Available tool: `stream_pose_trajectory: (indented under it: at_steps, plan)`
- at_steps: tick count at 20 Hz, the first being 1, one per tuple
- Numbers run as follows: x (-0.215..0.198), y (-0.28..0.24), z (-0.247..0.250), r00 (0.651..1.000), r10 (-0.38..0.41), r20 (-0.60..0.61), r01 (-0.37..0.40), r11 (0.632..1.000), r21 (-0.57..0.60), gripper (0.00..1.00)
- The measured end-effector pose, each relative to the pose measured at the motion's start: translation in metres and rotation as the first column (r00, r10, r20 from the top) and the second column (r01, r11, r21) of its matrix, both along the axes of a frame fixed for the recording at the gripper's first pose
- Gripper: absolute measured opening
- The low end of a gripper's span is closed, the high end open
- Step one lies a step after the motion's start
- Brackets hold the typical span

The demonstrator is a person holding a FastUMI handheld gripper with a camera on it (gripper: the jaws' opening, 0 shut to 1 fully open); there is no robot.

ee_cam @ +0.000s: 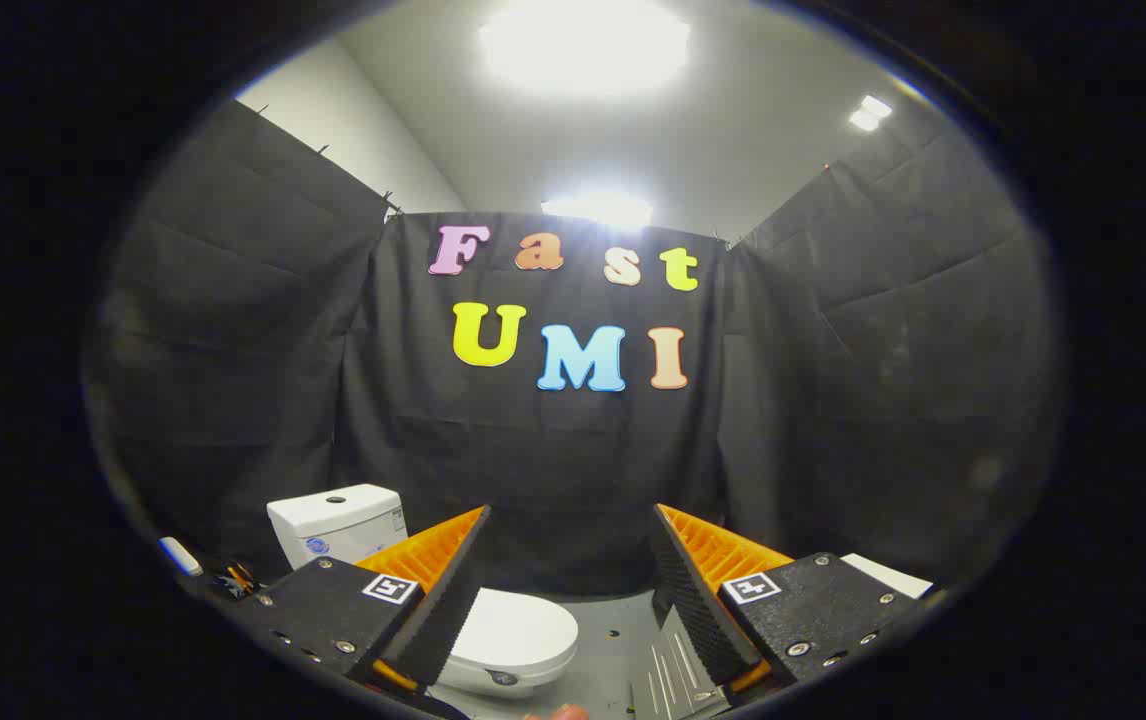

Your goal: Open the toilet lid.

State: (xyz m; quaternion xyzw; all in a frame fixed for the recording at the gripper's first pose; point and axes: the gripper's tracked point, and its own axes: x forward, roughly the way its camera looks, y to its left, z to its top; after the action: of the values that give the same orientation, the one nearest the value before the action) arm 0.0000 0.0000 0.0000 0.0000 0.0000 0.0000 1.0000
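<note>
Here the gripper [568, 560] is held with its fingers spread wide and nothing between them, which suits an approach rather than a grasp; a wide gap leaves room for the fingers to be brought around or under an edge later. The toilet [453, 600] stands low and ahead, partly behind the left finger [438, 580], so that the lid [518, 630] is seen just beyond and slightly to the inside of that finger's tip, not centred in the gap. The lid lies flat and closed on the bowl, so the task is judged not yet begun. The cistern [338, 525] rises behind the bowl, against the black cloth wall, with a small dark button on its top; whether anything is held in the bowl or the cistern cannot be told, since both are covered. The grey floor [623, 640] is seen between the fingers, and a ribbed metal plate [678, 670] lies by the right finger. A shift to the left and downward is judged necessary before the front rim of the lid can be reached.
</note>
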Motion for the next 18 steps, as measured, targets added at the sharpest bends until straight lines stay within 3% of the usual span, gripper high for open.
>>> stream_pose_trajectory:
  at_steps: [18]
  plan:
    - [0.014, 0.008, -0.037, 0.996, 0.031, -0.079, -0.034, 0.999, -0.032, 0.95]
